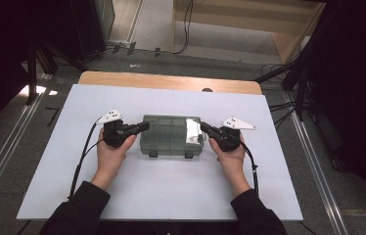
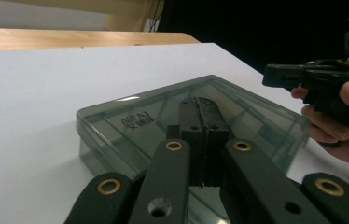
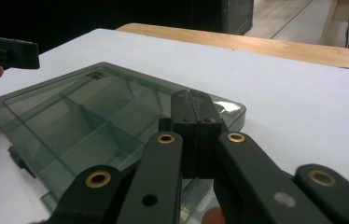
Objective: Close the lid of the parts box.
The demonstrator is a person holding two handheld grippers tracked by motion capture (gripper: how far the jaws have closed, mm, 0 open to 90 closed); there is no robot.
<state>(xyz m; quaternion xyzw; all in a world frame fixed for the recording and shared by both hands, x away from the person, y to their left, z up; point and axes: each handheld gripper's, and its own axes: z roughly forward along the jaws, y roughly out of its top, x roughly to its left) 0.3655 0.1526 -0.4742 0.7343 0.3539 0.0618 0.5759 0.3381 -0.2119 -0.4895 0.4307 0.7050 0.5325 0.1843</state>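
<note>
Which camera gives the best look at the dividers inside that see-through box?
The right gripper view: the compartment organiser box lies close, and its dividers show clearly through the lid. The left gripper view shows the lid's embossed lettering but only faint dividers. The high view shows the whole box, small, with glare on its right end.

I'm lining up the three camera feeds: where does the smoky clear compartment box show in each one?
High view: the compartment box lies mid-table between the two grippers.
Left gripper view: it spans the centre, behind the shut jaws.
Right gripper view: it lies left of centre, dividers visible.
Shared landmark: the wooden table edge beyond the white sheet, also at the top of both gripper views.
</note>
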